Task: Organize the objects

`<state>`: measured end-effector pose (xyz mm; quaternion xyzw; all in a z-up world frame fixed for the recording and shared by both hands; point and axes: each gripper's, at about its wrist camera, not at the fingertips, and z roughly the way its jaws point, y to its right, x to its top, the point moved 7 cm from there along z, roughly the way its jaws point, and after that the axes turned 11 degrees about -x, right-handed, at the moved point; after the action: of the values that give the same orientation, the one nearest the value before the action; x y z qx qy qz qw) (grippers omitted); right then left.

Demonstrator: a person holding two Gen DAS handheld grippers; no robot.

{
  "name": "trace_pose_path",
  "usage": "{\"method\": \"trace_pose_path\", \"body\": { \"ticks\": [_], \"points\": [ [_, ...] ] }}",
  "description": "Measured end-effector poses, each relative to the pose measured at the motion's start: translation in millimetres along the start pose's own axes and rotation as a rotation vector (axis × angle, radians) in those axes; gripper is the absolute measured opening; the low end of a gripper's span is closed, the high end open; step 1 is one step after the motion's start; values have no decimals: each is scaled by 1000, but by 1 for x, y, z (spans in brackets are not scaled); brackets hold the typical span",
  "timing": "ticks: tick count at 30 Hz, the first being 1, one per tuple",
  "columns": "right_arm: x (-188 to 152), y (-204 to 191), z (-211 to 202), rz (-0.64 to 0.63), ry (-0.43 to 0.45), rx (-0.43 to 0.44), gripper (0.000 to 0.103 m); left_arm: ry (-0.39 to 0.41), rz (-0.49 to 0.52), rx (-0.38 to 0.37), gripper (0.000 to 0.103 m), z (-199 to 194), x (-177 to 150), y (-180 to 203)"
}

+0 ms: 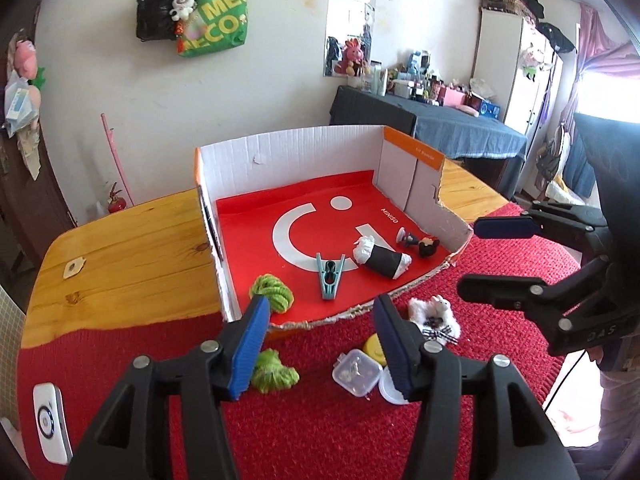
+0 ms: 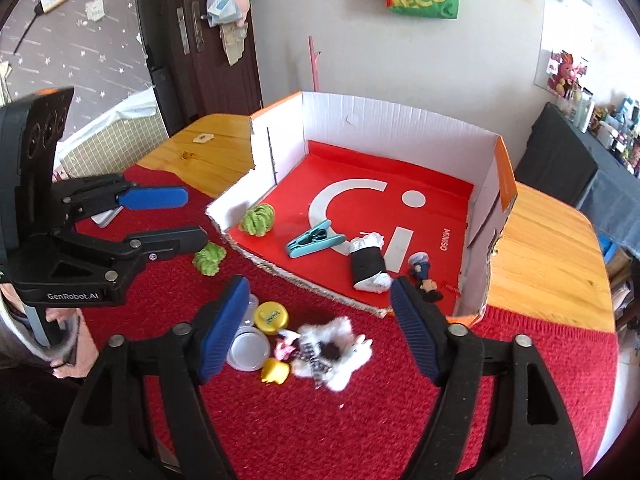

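Box (image 2: 400, 128): I am keeping inside it a roll (image 2: 368, 266), clip (image 2: 314, 238), green pompom (image 2: 258, 220) and figurine (image 2: 426, 278). Mat (image 2: 360, 420): I am seeing, not yet boxed, a plush (image 2: 336, 354), second pompom (image 2: 209, 259), tubs (image 2: 248, 348), yellow lid (image 2: 273, 316). Left gripper (image 1: 318, 344) and right gripper (image 2: 320, 328): I am holding both wide open, empty.

Counts: two green yarn balls, one (image 2: 258, 220) inside the cardboard box (image 2: 400, 120), one (image 2: 209, 258) outside on the red mat (image 2: 320, 420). One teal clip (image 2: 314, 239), one black-and-white roll (image 2: 368, 262), two small figurines (image 1: 418, 242) in the box. On the mat: one white plush toy (image 2: 340, 354), one yellow lid (image 2: 272, 317), one yellow duck (image 2: 275, 372), one round clear container (image 2: 248, 348), one square clear container (image 1: 357, 372). Two grippers: left gripper (image 1: 320, 344), right gripper (image 2: 320, 332).
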<state>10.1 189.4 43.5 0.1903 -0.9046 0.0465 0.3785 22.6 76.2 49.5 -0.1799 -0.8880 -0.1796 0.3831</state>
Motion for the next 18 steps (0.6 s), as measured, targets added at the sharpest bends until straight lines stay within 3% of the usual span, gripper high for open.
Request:
{"method": "trace_pose_path", "body": {
  "ticks": [5,9,18],
  "points": [
    [-13,-2,-3,48,-4,28,80,7,-30,-17,62,-5,-14,3],
    [-26,-3,1,75,-5,7,82,13,-50,-1,71,-3,-24,1],
    [-62,7,30,143,-60,-67,86,-26,-136,-1,79,15,-55,-10]
  ]
}}
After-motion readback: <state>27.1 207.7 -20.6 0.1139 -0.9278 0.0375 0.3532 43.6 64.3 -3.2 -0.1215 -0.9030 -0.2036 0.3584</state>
